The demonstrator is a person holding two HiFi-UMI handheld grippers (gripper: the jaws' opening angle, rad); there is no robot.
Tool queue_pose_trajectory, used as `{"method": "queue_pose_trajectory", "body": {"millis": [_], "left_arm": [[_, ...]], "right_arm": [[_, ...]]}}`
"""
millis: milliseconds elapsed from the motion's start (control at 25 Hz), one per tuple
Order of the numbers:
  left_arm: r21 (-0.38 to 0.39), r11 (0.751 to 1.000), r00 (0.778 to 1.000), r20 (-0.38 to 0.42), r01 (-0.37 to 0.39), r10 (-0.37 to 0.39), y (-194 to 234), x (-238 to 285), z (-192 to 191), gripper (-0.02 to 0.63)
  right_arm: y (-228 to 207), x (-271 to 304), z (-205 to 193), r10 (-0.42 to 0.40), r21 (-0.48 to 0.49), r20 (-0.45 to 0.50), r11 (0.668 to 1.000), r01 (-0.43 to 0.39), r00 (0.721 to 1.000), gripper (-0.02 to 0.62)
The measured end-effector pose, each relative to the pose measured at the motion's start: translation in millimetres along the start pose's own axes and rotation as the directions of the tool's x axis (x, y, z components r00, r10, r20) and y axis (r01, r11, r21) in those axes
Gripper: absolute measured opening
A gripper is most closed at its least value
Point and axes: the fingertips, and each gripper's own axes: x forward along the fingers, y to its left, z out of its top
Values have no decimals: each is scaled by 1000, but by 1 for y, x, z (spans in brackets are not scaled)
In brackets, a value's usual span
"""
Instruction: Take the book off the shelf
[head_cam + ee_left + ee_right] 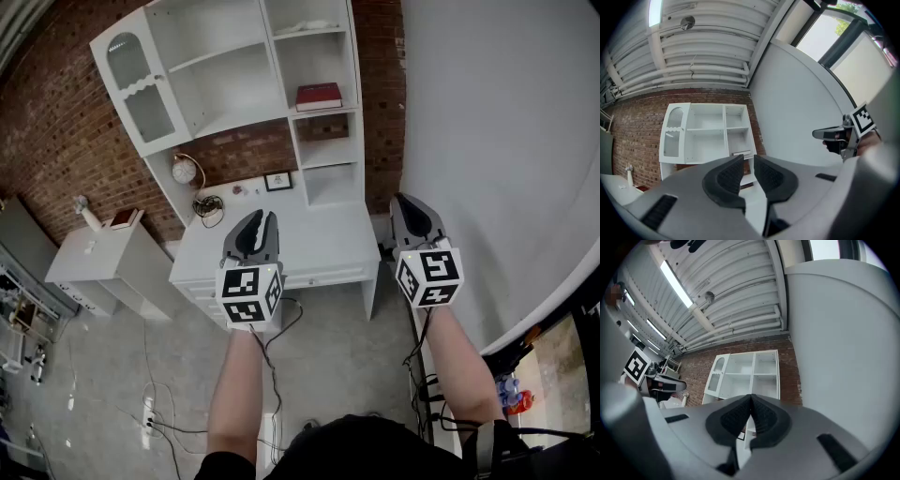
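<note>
Left gripper (259, 217): closed to a thin slit, nothing between the pads. Hangs in front of the desk (319, 234), well short of the white shelf unit (225, 89) above it.

Right gripper (405, 200): pads pressed together, empty. Sits off the desk's right end, likewise well apart from any shelf. Both aimed roughly toward the shelf unit, which stands against the brick wall (56, 122).

Book (319, 96): red, lies flat on a board in the right-hand column of the unit. Untouched, well apart from both grippers.

Progress, as judged: nothing of the task done; book in place on its shelf.

Remaining:
- Approach the shelf.
- Open one gripper.
- Close on the near edge of the book.
- Draw it out clear of the compartment.

Appears to be the very start of the job.
</note>
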Motion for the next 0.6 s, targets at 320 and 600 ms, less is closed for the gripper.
{"method": "queue_pose_trajectory", "body": {"millis": [320, 600], "left_arm": [[21, 1000, 1000, -6, -8, 8, -26, 8, 4, 51], [31, 999, 1000, 5, -9, 9, -50, 12, 9, 55]], "right_arm": [[-19, -7, -6, 21, 12, -3, 1000, -21, 1000, 0], [-33, -13, -9, 64, 59, 15, 996, -65, 998, 28]]}}
